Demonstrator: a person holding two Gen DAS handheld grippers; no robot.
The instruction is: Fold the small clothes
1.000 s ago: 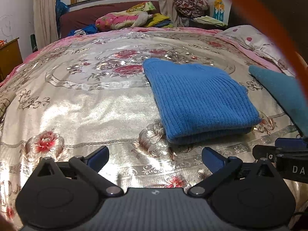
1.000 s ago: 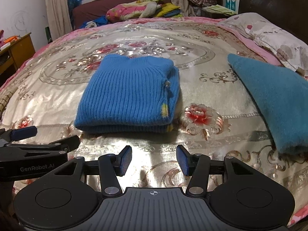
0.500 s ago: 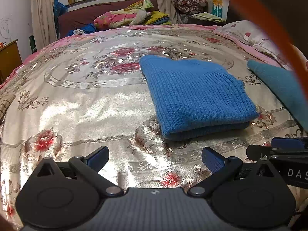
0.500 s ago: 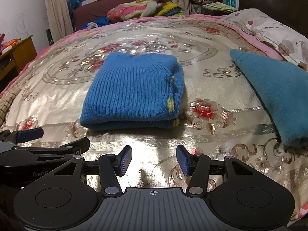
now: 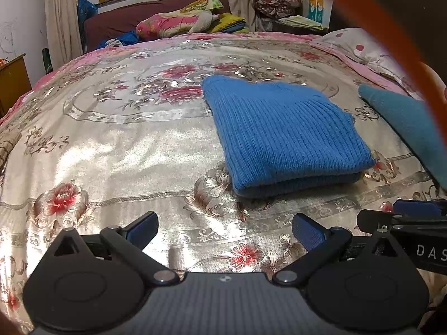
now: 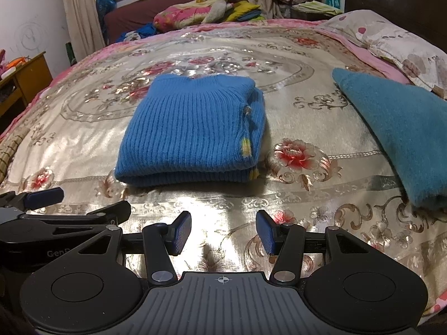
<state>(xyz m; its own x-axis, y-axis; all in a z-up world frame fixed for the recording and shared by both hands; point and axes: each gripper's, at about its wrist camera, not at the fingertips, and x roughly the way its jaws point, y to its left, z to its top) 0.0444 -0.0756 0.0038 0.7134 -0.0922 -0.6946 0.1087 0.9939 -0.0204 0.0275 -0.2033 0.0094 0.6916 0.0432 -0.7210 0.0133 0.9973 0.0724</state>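
Your blue sweater (image 6: 192, 128) lies folded into a neat rectangle on the floral bedspread (image 5: 111, 150), ahead of both tools and touched by neither, so this fold looks finished. Your left gripper (image 5: 225, 230) is spread wide and empty; your right gripper (image 6: 223, 233) is partly open, also empty. Next likely comes the teal garment (image 6: 399, 136) lying well to the right: reach for an edge.
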